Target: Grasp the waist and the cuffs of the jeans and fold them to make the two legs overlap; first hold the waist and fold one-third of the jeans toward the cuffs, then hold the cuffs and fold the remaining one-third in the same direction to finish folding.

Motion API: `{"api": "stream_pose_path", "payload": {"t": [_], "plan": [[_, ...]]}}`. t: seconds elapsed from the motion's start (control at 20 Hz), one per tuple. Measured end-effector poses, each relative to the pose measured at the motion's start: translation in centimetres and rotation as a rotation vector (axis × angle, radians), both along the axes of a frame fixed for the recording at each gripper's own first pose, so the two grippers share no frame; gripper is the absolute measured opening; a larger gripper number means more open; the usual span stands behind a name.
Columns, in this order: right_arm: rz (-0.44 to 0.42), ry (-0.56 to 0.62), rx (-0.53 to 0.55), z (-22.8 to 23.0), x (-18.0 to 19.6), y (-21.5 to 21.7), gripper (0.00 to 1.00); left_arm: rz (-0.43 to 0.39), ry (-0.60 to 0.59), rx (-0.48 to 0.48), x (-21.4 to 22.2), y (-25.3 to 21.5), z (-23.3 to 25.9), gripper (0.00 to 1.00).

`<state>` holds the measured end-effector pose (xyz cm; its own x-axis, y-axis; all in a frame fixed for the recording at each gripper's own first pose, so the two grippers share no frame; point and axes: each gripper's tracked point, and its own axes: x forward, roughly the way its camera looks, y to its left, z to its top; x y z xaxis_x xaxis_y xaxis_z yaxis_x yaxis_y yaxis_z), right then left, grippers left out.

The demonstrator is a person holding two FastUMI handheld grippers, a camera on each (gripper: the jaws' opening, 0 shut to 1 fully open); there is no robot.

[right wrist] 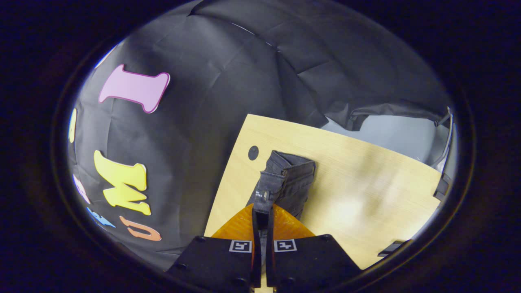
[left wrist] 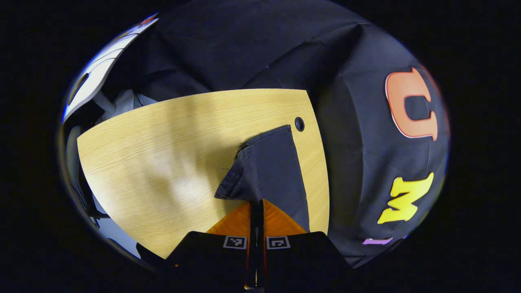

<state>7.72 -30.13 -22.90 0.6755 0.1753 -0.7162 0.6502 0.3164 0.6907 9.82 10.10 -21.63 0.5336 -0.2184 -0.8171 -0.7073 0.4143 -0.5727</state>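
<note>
Left gripper [left wrist: 256, 207]: my two fingers are pinched together on dark denim, the fold of cloth starting right at the tips. Looks like the cuff end of the jeans [left wrist: 270, 171], judging by the frayed hem [left wrist: 264, 136] at the far edge. Cloth lies on the wooden table [left wrist: 163, 162] ahead of me, near its right edge, just beside the dark round hole [left wrist: 299, 123] in the top.

Right gripper [right wrist: 262, 215]: fingers also clamped, a strip of denim caught between them. This end is the waist, I think: waistband [right wrist: 281, 162] with a small label and thicker seams. It runs away from my tips toward the table's far left corner, close to the hole [right wrist: 253, 152] seen from this side.

Why held this way: one gripper per end keeps the jeans taut so the legs stay stacked while I fold. Legs look already overlapped, since I see a single narrow band of cloth, not two. Whether any one-third fold is done, I cannot tell.

Counts: two grippers, both gripping; one pair of jeans; one table; one hole. Black cloth wall [right wrist: 228, 81] behind the table on both sides. Rest of the tabletop is bare wood with light glare.
</note>
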Motion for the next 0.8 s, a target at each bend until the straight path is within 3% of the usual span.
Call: {"api": "stream_pose_path", "payload": {"t": [0.45, 0.5, 0.55, 0.8], "plan": [[0.058, 0.038, -0.018, -4.8, 8.8, -0.3, 0.05, -0.126, 0.083, -0.009, 11.7, -1.5, -3.9, 0.04], [0.066, 0.035, -0.022, -5.2, 9.9, -0.1, 0.01, -0.132, 0.075, -0.009, 13.2, -1.7, -4.4, 0.04], [0.079, 0.030, -0.029, -5.8, 11.0, 0.0, 0.05, -0.135, 0.073, -0.006, 14.4, -1.7, -4.8, 0.04], [0.113, 0.070, -0.058, -11.0, 14.6, 0.6, 0.05, -0.221, 0.106, 0.059, 17.3, -2.4, -8.5, 0.04]]}}
